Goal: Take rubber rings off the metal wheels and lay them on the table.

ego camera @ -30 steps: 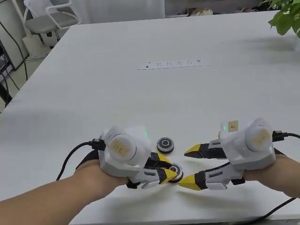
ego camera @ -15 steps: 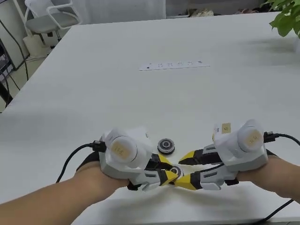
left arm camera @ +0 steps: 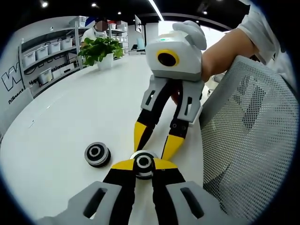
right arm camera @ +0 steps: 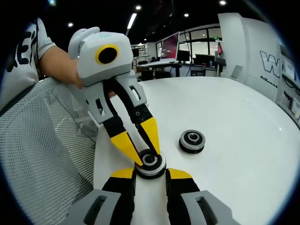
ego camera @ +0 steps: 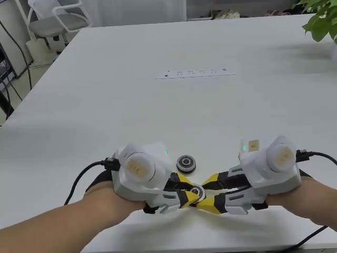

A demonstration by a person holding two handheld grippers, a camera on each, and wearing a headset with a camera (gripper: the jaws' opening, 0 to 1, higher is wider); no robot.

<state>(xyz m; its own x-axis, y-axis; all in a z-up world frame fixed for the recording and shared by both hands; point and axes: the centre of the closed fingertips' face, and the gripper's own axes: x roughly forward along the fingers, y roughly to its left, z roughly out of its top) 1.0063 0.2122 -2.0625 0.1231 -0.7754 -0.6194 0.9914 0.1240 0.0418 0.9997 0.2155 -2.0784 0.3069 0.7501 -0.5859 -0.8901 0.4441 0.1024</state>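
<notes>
Wheel-stripping job, right at the near edge of the bench [ego camera: 158, 105]. The left claw [ego camera: 190, 194] and right claw [ego camera: 206, 194] come in nose to nose from opposite sides, with the near wheel [ego camera: 197, 191] caught between them.

In the left gripper view, that claw's yellow tips sit tight on either side of the wheel, so it looks clamped on it. The right gripper view shows much the same: its own tips press the rim from both sides, pinched on too, though how firmly is anyone's guess. The wheel lies flat, hub facing up, so its axis stands upright and both claws grab it across the rim. Neither is nearer, since both are already on it.

The second wheel [ego camera: 186, 164] sits loose on the bench just beyond, untouched. Whether the rubber ring on the clamped one has started to lift is too small to tell.

Probably one claw anchors the wheel while the other peels.
</notes>
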